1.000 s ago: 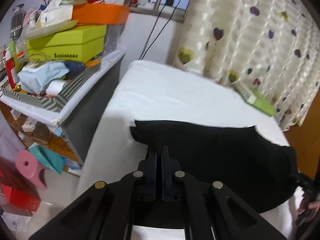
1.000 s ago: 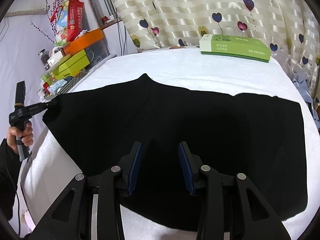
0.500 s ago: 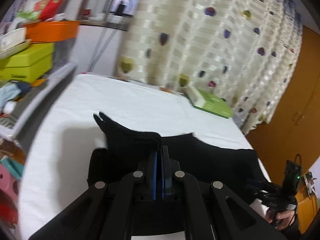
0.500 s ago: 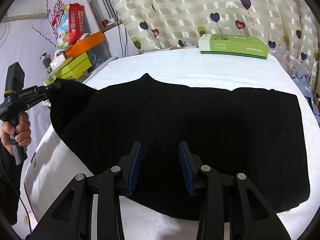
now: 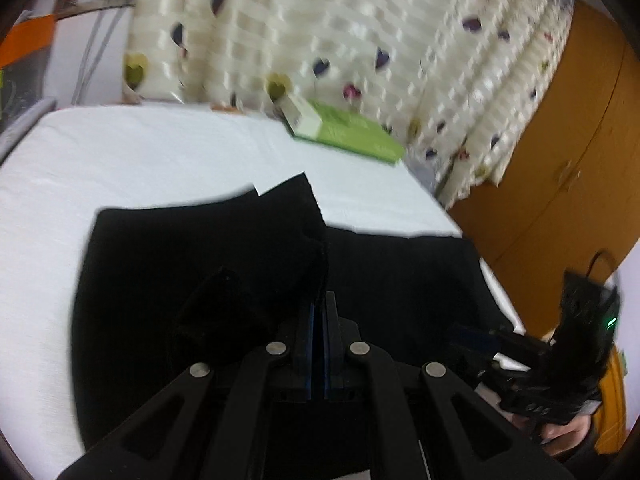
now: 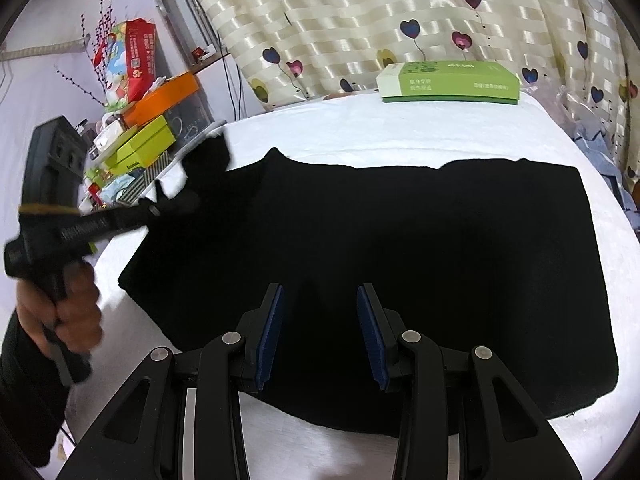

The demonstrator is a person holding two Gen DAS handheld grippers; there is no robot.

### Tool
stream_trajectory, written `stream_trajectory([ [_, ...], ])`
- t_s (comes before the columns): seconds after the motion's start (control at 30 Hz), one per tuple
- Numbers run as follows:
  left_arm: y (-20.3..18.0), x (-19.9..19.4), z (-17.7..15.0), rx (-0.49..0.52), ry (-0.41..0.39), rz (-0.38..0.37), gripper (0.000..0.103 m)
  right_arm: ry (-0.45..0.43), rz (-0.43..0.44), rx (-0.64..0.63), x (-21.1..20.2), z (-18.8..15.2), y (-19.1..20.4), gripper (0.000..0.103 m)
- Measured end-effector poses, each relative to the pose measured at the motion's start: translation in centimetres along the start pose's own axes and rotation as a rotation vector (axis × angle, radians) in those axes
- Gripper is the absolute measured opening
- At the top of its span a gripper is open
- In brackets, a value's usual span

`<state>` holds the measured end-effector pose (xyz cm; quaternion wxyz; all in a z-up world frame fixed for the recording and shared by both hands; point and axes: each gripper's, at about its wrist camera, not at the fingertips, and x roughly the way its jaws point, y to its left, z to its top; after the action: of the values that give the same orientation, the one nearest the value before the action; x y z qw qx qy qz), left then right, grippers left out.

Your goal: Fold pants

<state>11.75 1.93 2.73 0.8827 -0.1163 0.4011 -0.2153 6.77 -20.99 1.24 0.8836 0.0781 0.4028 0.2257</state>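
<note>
Black pants (image 6: 420, 264) lie spread across the white bed (image 6: 360, 128). My left gripper (image 5: 319, 312) is shut on the pants' left end, which is lifted off the bed and carried over the flat part (image 5: 168, 264). In the right wrist view the left gripper (image 6: 172, 206) shows at the left, held by a hand (image 6: 76, 312), with the raised cloth end (image 6: 210, 156) sticking up from it. My right gripper (image 6: 320, 320) hovers open over the near edge of the pants, with nothing between its blue pads (image 6: 272, 332).
A green box (image 6: 450, 82) lies at the bed's far edge by the heart-patterned curtain (image 6: 400, 12). A cluttered shelf with orange and lime boxes (image 6: 152, 132) stands left of the bed. A wooden wardrobe (image 5: 560, 152) stands on the right side.
My left gripper has lifted the pants' left end and swung it rightward over the rest of the cloth. My right gripper stayed open and almost still.
</note>
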Motion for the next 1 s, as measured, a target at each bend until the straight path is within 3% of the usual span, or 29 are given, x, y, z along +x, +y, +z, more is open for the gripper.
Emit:
stream_trajectory([
  [0.17, -0.2, 2.2, -1.3, 0.012, 0.045, 0.013, 0.004, 0.007, 0.003, 0.007, 0.1, -0.2, -0.3, 0.039],
  [0.3, -0.8, 1.3, -1.0, 0.000, 0.021, -0.043, 0.005, 0.003, 0.005, 0.010, 0.0, -0.2, -0.4, 0.039],
  [0.4, -1.7, 0.9, -1.0, 0.006, 0.022, -0.126, 0.009, 0.003, 0.009, 0.008, 0.0, -0.3, -0.2, 0.039],
  [0.53, -2.5, -1.9, -0.7, 0.034, -0.032, -0.167, 0.010, -0.001, 0.024, 0.010, -0.4, -0.2, 0.2, 0.039],
  [0.57, -2.1, -2.9, -0.7, 0.040, -0.060, -0.152, 0.013, -0.003, 0.030, 0.012, -0.5, -0.2, 0.3, 0.039],
  [0.63, -1.0, -5.0, -0.7, 0.033, -0.109, -0.116, 0.029, -0.006, 0.042, 0.007, -0.6, -0.1, 0.6, 0.039],
  [0.7, 0.6, -7.2, -0.9, 0.016, -0.157, -0.060, 0.034, -0.009, 0.052, 0.006, -0.5, 0.0, 0.9, 0.039],
  [0.83, 4.0, -8.9, -1.9, -0.019, -0.198, 0.129, 0.035, 0.017, 0.107, 0.025, 0.7, 0.3, 1.5, 0.039],
  [1.0, 7.2, -7.2, -3.5, -0.061, -0.127, 0.260, 0.035, 0.062, 0.162, 0.004, 3.2, 1.3, 3.3, 0.039],
])
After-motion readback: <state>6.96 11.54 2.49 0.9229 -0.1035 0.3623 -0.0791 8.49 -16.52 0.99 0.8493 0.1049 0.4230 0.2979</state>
